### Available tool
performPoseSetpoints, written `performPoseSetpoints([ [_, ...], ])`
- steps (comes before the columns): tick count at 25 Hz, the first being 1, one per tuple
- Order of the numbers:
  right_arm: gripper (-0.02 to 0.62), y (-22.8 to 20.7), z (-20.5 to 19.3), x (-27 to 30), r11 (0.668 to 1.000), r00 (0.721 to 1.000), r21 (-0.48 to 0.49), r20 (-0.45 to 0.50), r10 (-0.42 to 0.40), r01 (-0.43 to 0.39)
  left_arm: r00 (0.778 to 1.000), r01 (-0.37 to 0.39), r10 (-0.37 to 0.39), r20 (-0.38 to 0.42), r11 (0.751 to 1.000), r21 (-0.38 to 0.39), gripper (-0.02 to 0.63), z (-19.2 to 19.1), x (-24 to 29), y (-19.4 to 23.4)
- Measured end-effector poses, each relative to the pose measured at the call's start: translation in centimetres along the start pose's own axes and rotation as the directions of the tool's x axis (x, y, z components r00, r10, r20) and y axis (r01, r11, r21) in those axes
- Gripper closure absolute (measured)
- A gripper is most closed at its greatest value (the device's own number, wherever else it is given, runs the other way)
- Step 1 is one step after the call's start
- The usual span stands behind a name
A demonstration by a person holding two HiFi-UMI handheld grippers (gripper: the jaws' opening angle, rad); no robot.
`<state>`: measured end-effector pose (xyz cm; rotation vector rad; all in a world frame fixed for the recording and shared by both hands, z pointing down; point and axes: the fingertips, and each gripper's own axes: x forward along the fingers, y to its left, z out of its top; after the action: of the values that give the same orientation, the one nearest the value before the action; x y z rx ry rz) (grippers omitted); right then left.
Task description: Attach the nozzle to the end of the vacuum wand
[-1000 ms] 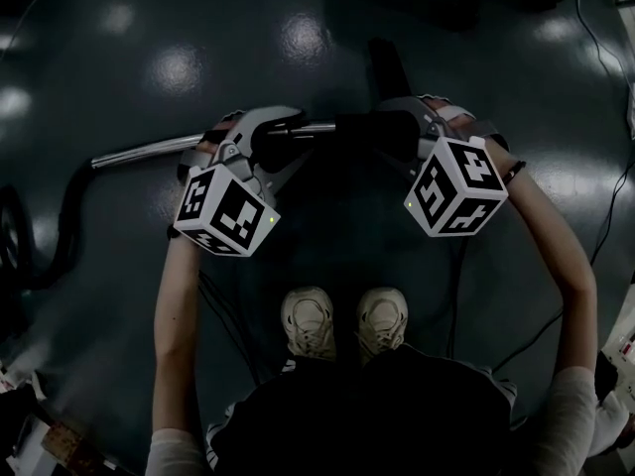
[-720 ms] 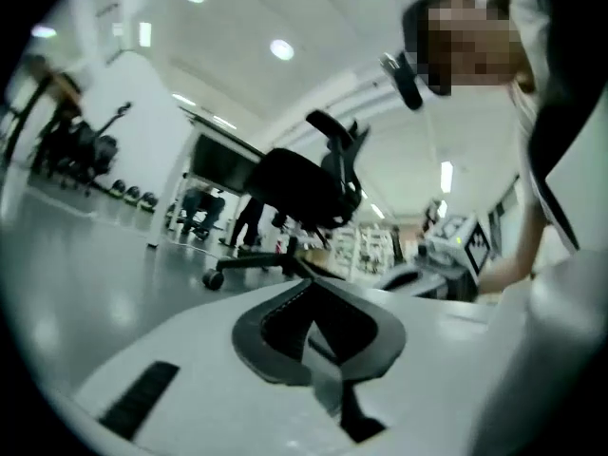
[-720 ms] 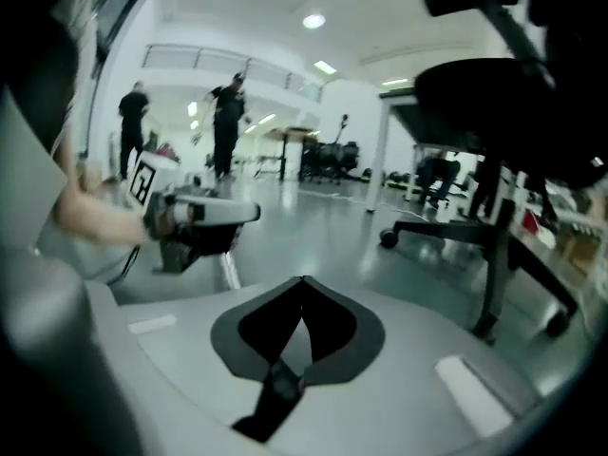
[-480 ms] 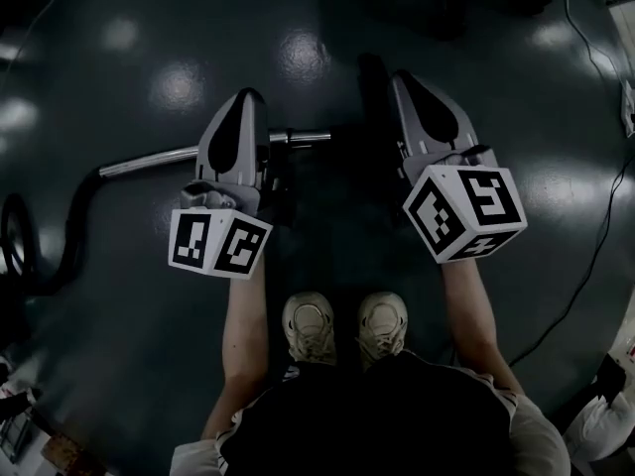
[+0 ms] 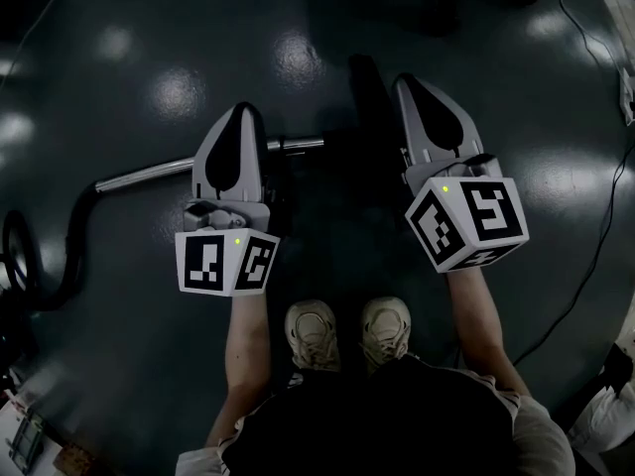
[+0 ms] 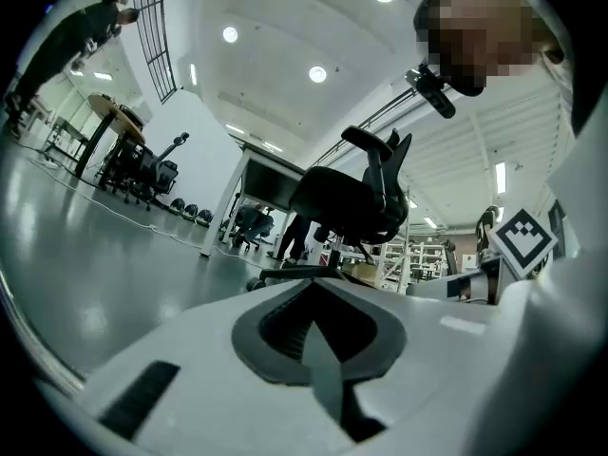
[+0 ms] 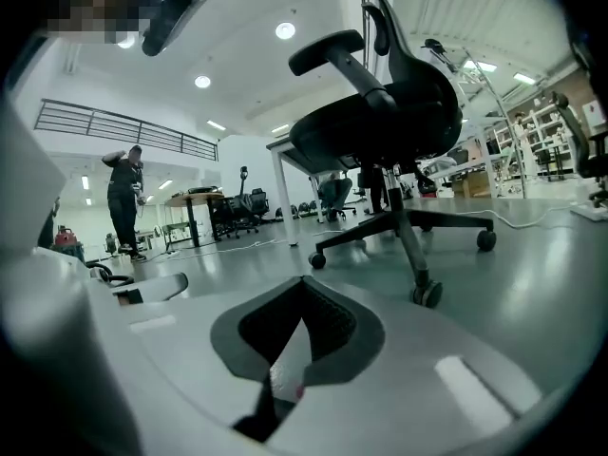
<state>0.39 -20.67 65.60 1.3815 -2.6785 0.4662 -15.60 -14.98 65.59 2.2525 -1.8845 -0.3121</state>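
Left gripper (image 5: 244,109) and right gripper (image 5: 406,81) both have jaws pressed together, empty. Beneath the left one lies a shiny metal vacuum wand (image 5: 149,175).

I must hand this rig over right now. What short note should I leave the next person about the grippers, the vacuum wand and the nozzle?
Left gripper: shut, empty, held over the wand.
Right gripper: shut, empty, right of the wand's end.
Wand: lies on the floor, with the hose at its left end.
Nozzle: not clearly seen. A dark shape lies past the wand's right end, too dark to judge.
Done: cannot be confirmed from here.
Left: check the joint; if it is loose, push the nozzle on.
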Motion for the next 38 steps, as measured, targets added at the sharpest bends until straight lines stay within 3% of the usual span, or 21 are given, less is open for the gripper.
performPoseSetpoints([
  [11, 0.588, -1.7, -2.3, 4.5, 0.99, 0.999, 0.134, 0.014, 0.036, -0.038, 0.998, -0.062, 0.062, 0.002, 0.996, -0.061, 0.601, -3.1, 1.9, 3.8],
  [15, 0.588, -1.1, 0.5, 4.8, 0.989, 0.999, 0.145, 0.001, 0.042, -0.042, 0.995, -0.087, 0.089, 0.053, 0.995, -0.042, 0.601, 1.0, 2.5, 3.9],
  [18, 0.588, 0.7, 8.3, 2.8, 0.994, 0.999, 0.107, -0.016, 0.032, -0.03, 0.995, -0.076, 0.074, 0.064, 0.997, 0.025, 0.601, 9.8, 2.8, 1.6],
  [21, 0.588, 4.2, 19.6, -0.4, 0.993, 0.999, 0.117, -0.012, 0.036, -0.034, 0.998, -0.038, 0.035, 0.054, 0.998, 0.058, 0.601, 21.6, 2.5, -2.2],
  [27, 0.588, 15.0, 49.4, -11.8, 0.989, 0.995, 0.13, -0.048, 0.084, -0.077, 1.0, 0.007, -0.007, -0.003, 1.0, 0.012, 0.6, 51.4, -0.3, -16.8],
  [31, 0.588, 19.0, 67.1, -17.9, 0.997, 0.997, 0.043, 0.044, 0.066, -0.068, 0.999, -0.016, 0.015, 0.031, 0.998, 0.053, 0.6, 68.0, 0.2, -21.9],
  [34, 0.588, 21.5, 74.0, -21.8, 0.998, 0.993, 0.016, 0.097, 0.064, -0.066, 0.996, -0.062, 0.057, 0.064, 0.995, 0.079, 0.6, 75.2, -0.8, -23.4],
  [38, 0.589, 23.9, 76.5, -26.4, 0.995, 0.987, -0.002, 0.127, 0.096, -0.096, 0.992, -0.031, 0.029, 0.12, 0.999, 0.014, 0.6, 79.7, -3.6, -26.9],
])
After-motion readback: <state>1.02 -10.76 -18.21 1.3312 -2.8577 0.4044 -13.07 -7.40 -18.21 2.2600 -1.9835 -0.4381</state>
